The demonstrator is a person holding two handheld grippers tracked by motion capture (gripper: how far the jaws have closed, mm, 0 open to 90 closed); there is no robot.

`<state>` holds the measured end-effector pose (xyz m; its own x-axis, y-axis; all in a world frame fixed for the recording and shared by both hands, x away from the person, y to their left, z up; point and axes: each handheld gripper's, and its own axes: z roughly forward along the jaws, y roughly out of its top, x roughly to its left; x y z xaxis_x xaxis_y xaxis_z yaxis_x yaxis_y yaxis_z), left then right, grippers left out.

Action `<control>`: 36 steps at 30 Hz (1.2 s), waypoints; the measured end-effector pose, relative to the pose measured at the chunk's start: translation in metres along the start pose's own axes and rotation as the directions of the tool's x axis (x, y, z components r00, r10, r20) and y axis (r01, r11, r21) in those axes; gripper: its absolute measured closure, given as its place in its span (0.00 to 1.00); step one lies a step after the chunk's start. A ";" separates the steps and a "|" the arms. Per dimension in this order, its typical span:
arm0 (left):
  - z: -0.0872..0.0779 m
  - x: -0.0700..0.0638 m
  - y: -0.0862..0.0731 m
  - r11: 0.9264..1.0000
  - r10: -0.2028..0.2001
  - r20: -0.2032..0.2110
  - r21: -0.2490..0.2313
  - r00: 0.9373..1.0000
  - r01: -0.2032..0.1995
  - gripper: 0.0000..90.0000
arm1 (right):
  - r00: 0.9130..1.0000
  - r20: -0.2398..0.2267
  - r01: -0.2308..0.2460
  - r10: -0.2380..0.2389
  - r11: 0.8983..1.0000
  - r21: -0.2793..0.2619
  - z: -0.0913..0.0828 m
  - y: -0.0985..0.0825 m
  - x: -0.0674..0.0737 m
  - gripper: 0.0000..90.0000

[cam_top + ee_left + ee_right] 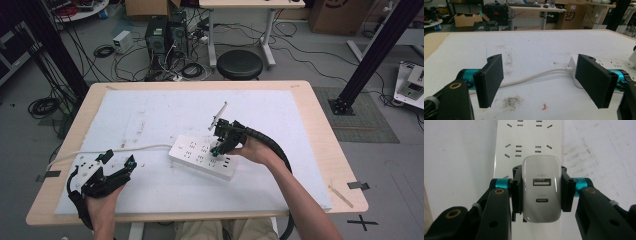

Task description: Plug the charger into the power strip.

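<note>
Fig.: Right gripper [541,192] seating USB charger [541,187] on power strip [202,156].
Jaws clamped on charger; left gripper [544,82] jaws apart, idle near-left on worktop [310,120]. Next: press straight down, then release.

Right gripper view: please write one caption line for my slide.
Right gripper shut on a white USB charger, held over the white power strip on the table's white mat.

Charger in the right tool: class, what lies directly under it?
Under the charger lies the white power strip, its empty sockets showing beyond. The charger covers its own prongs and the socket beneath, so whether it is plugged in stays hidden.
</note>
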<state>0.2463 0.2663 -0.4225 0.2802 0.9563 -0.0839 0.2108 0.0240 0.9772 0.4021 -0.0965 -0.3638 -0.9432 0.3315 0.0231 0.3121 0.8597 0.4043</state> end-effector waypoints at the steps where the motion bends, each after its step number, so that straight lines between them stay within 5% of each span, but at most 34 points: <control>1: 0.000 0.000 0.000 1.000 0.000 0.000 0.000 1.000 0.000 0.25 | 1.000 0.000 0.000 0.000 1.000 0.000 0.000 0.000 0.000 0.70; 5: 0.000 0.000 0.000 1.000 0.000 -0.001 -0.002 1.000 0.000 0.25 | 0.999 0.031 0.018 -0.018 1.000 0.008 0.000 0.001 0.005 0.70; 11: 0.000 0.000 0.000 1.000 0.001 0.000 -0.001 1.000 -0.001 0.25 | 0.999 -0.023 -0.032 0.031 0.999 -0.037 0.001 -0.006 -0.004 0.71; 20: 0.002 -0.003 0.001 1.000 0.001 0.005 0.002 1.000 -0.001 0.25 | 1.000 -0.027 -0.008 0.007 1.000 -0.028 0.002 -0.002 -0.006 0.71; 26: 0.003 -0.003 0.003 1.000 0.009 0.009 0.005 1.000 -0.009 0.25 | 1.000 -0.028 0.015 -0.014 0.999 0.039 0.009 0.004 -0.006 0.71; 36: 0.001 0.000 0.000 1.000 -0.003 0.001 0.008 1.000 0.003 0.25 | 0.999 -0.033 -0.012 0.012 1.000 -0.011 0.011 -0.002 -0.006 0.71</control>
<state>0.2472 0.2656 -0.4230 0.2804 0.9560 -0.0867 0.2188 0.0243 0.9755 0.4078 -0.0964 -0.3746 -0.9426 0.3289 0.0581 0.3225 0.8512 0.4141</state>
